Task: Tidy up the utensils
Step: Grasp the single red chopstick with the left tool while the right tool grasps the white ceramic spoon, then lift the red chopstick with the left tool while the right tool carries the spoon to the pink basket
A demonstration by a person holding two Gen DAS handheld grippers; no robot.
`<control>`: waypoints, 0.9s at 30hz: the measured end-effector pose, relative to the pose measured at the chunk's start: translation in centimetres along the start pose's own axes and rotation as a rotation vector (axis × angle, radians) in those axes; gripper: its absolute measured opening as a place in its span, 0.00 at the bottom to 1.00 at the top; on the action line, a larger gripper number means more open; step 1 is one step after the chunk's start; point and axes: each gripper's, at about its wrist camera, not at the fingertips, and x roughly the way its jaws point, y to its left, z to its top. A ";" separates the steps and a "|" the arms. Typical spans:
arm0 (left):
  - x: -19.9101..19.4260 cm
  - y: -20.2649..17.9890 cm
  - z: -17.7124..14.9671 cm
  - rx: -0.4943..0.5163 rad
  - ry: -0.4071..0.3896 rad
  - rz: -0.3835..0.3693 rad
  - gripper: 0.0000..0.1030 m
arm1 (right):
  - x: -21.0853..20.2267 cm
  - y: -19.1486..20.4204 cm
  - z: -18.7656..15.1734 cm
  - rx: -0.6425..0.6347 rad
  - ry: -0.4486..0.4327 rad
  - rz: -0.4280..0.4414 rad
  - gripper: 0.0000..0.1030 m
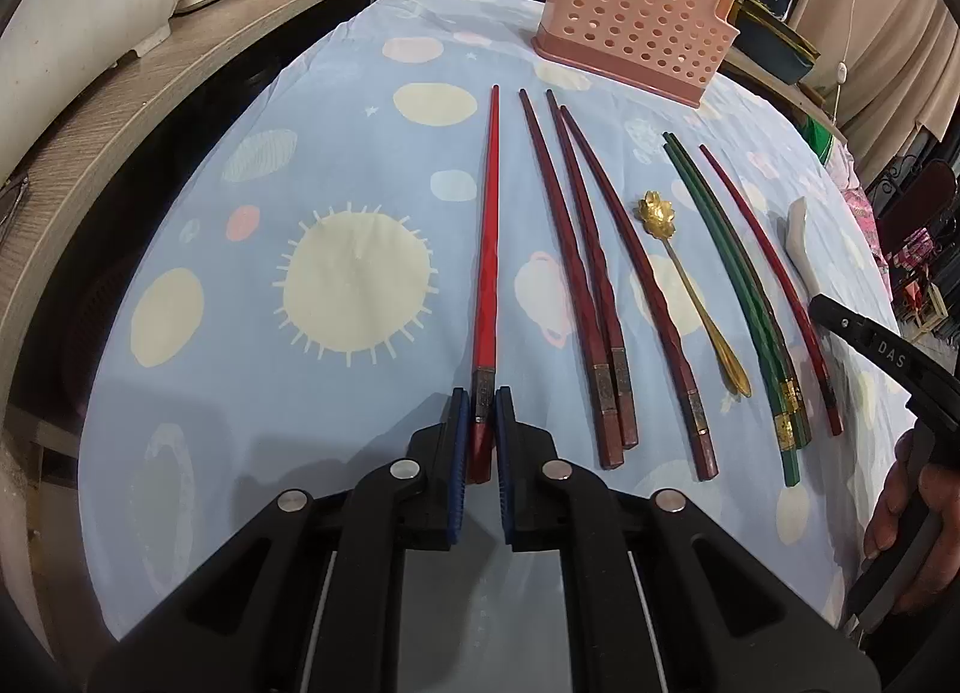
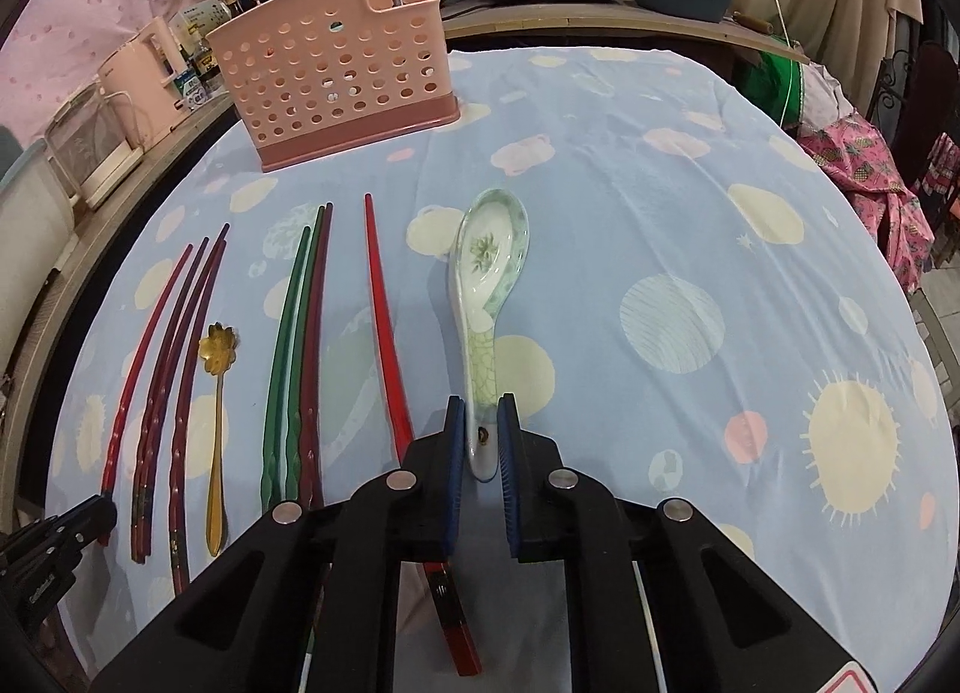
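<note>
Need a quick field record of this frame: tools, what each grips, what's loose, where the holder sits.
left tool: shut on red chopstick, at its handle end
right tool: shut on ceramic spoon, at its handle end
loose on cloth: dark red chopsticks, gold spoon, green chopsticks, second red chopstick
pink holder: upright at far edge of tablecloth, contents not visible

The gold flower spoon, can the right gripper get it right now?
Probably not yet. The right gripper is shut on the ceramic spoon, and the green chopsticks and a red chopstick lie between it and the gold flower spoon.
</note>
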 end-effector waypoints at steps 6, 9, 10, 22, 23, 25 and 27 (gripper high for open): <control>-0.6 0.1 -0.3 -0.011 -0.003 -0.004 0.07 | -1.4 -0.5 -0.7 0.013 -0.008 0.017 0.10; -1.4 0.1 -0.3 -0.014 -0.020 -0.007 0.07 | -2.8 -0.7 -0.8 0.021 -0.030 0.028 0.09; -1.8 0.1 -0.2 -0.014 -0.031 -0.010 0.07 | -3.3 -0.8 -0.8 0.024 -0.039 0.032 0.09; -8.8 0.6 4.5 -0.048 -0.205 -0.035 0.07 | -9.1 -1.8 2.8 0.063 -0.176 0.075 0.07; -9.5 0.6 5.3 -0.046 -0.226 -0.033 0.07 | -9.3 -1.8 3.3 0.064 -0.181 0.078 0.07; -10.6 0.5 6.9 -0.042 -0.265 -0.025 0.07 | -9.6 -1.8 4.2 0.065 -0.189 0.083 0.07; -11.6 0.4 8.8 -0.039 -0.301 -0.021 0.07 | -9.9 -1.6 5.2 0.063 -0.200 0.090 0.07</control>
